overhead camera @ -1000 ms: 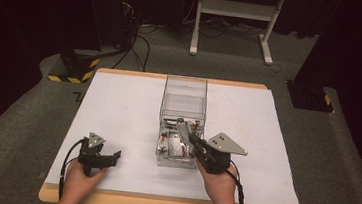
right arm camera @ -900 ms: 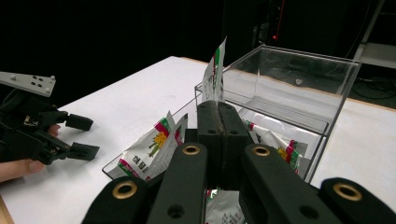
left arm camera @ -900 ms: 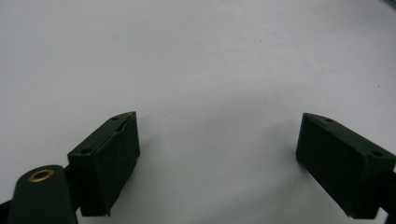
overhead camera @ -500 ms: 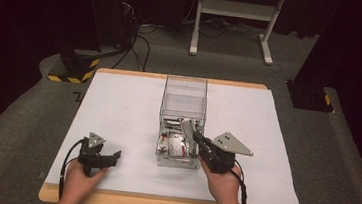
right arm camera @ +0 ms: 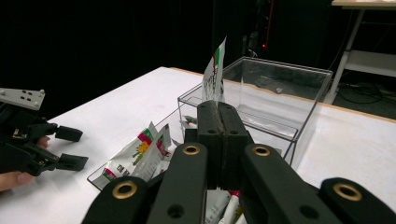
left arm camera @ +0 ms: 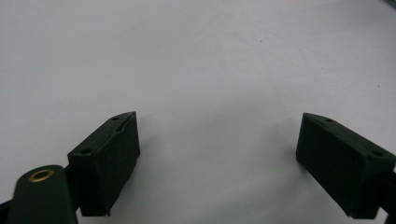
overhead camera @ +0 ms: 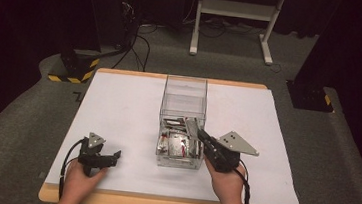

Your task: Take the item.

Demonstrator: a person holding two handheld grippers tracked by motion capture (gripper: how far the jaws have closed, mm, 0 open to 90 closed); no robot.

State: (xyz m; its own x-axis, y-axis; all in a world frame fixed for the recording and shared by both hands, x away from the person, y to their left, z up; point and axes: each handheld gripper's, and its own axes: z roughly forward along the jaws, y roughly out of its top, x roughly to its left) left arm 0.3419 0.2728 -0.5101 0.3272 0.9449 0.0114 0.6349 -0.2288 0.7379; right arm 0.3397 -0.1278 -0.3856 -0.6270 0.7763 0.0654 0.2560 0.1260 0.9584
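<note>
A thin printed sachet (right arm camera: pixel 214 74) is standing upright between the clenched jaws of the right gripper (right arm camera: pixel 218 119), pinched by its lower edge, its top rising above the near rim of the clear plastic box (right arm camera: pixel 299 119). In the high view the right gripper (overhead camera: pixel 193 125) is hanging over the front compartment of the clear plastic box (overhead camera: pixel 185 85), angled in from the person's right hand (overhead camera: pixel 225 182). More sachets (right arm camera: pixel 140 151) are lying loose in that front compartment, while the rear compartment is looking bare, as far as can be told through its walls. The box is sitting near the middle of the white table (overhead camera: pixel 118 106). Well apart from it, near the front left of the table, the left gripper (overhead camera: pixel 113 157) is resting in the person's left hand (overhead camera: pixel 78 180); its jaws are standing wide apart over the white table (left arm camera: pixel 201 60), gripping nothing.
</note>
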